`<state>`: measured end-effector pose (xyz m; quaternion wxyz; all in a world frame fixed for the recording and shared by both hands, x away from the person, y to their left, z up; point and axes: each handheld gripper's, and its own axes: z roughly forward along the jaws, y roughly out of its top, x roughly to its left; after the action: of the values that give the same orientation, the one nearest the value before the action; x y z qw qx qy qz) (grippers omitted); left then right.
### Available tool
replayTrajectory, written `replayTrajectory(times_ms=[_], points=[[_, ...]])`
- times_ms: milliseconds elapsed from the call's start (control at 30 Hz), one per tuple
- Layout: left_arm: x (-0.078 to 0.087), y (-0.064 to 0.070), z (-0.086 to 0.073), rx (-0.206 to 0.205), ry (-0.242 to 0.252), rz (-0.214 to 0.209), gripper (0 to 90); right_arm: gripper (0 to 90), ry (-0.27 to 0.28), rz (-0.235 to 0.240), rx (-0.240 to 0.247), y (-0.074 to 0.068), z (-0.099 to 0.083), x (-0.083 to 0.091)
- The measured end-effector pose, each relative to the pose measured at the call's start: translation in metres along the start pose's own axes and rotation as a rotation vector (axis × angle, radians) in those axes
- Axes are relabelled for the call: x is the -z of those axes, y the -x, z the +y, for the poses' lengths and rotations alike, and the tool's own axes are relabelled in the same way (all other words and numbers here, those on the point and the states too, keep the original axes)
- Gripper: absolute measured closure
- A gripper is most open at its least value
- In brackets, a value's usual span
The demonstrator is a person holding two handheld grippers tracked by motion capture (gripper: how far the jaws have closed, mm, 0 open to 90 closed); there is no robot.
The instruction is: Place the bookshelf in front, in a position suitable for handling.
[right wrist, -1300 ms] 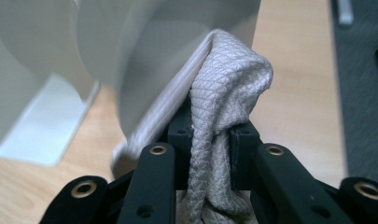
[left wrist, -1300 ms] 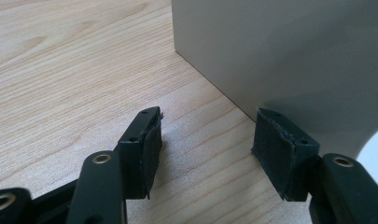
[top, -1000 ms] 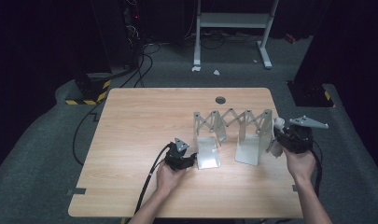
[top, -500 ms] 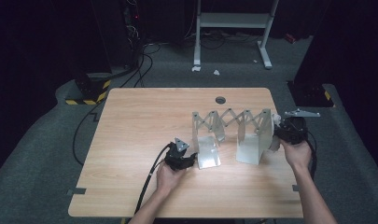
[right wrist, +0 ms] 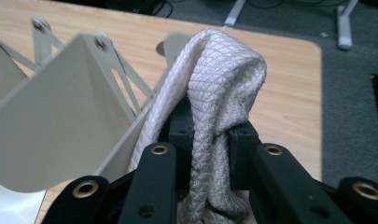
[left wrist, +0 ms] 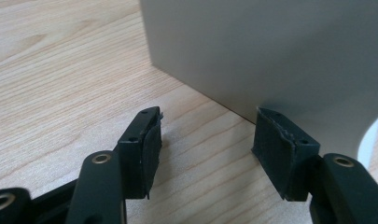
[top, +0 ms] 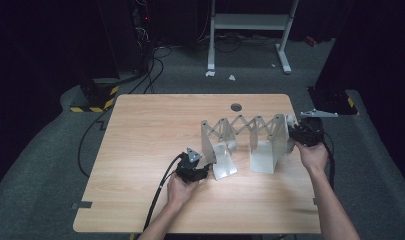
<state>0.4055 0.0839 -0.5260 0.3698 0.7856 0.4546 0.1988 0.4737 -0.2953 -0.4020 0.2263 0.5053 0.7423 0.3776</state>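
A pale grey folding rack [top: 245, 137] with a scissor lattice and two upright end panels stands right of the table's middle. My right gripper [top: 296, 131] is at the rack's right end panel [right wrist: 60, 121], shut on a white quilted cloth [right wrist: 214, 107] that bunches up over its jaws. My left gripper [top: 204, 170] rests low on the table at the foot of the rack's left panel [left wrist: 270, 51]. Its jaws stand open, with bare wood between the pads [left wrist: 147, 149], and the right pad is close to the panel's edge.
The wooden table [top: 150, 150] has a round cable hole [top: 235, 107] near its far edge. Black cables [top: 162, 185] trail from the left gripper toward the front edge. A white stand frame [top: 247, 30] and floor cables lie beyond the table.
My right gripper with the cloth has moved away from me and slightly left, up to the rack's right end. The left gripper has stayed in place.
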Motion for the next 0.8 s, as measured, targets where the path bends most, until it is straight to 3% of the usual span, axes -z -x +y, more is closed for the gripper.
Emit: replayTrajectory(times_ms=[233,533,667,733,800], points=[[0.002,-0.004,-0.001,0.005,-0.008,0.003,38.6,76.6,-0.059,0.007,-0.01,0.0,-0.013,-0.019],[0.004,-0.014,-0.003,0.011,-0.008,0.033,38.0,76.5,-0.209,0.025,-0.023,0.0,-0.057,-0.051],[0.003,-0.012,-0.003,0.001,-0.01,0.041,37.8,76.4,-0.187,0.028,-0.014,0.001,-0.055,-0.05],[0.003,-0.012,-0.003,0.001,-0.009,0.041,37.8,76.3,-0.116,0.026,-0.012,0.002,-0.043,-0.04],[0.003,-0.012,-0.003,0.001,-0.008,0.04,37.9,76.2,-0.088,0.027,-0.013,0.003,-0.038,-0.037]])
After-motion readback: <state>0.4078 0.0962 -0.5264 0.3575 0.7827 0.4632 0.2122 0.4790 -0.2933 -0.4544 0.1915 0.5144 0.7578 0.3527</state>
